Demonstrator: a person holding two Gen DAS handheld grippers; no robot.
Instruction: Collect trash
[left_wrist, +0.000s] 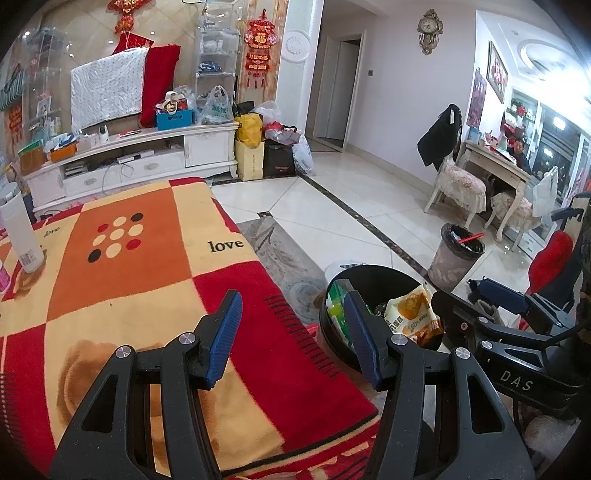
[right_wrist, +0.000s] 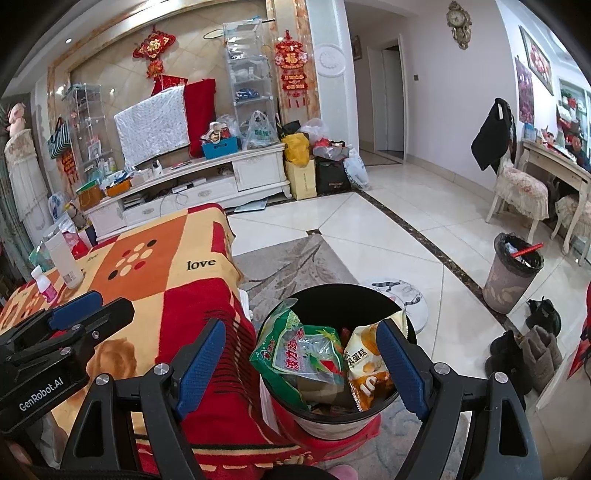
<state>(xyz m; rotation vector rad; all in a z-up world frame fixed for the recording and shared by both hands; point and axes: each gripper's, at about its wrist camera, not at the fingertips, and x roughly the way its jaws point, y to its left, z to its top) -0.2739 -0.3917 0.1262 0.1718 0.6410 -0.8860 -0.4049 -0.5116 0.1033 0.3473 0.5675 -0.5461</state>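
A black trash bin (right_wrist: 369, 291) stands on the floor beside the blanket-covered table (right_wrist: 155, 295). It holds a green snack bag (right_wrist: 295, 354), an orange cake wrapper (right_wrist: 364, 365) and other wrappers. My right gripper (right_wrist: 301, 363) is open and empty, its jaws wide apart just above the bin's mouth. My left gripper (left_wrist: 293, 334) is open and empty over the table's right edge; the bin (left_wrist: 376, 277) and the orange wrapper (left_wrist: 412, 314) lie to its right. The right gripper also shows in the left wrist view (left_wrist: 496, 295).
A white bottle (right_wrist: 64, 260) and a small pink bottle (right_wrist: 44, 284) stand at the table's far left. A second, grey bin (right_wrist: 511, 273) stands on the tiled floor to the right. Shoes (right_wrist: 528, 339) lie near it. A TV cabinet (right_wrist: 192, 184) and bags are at the back.
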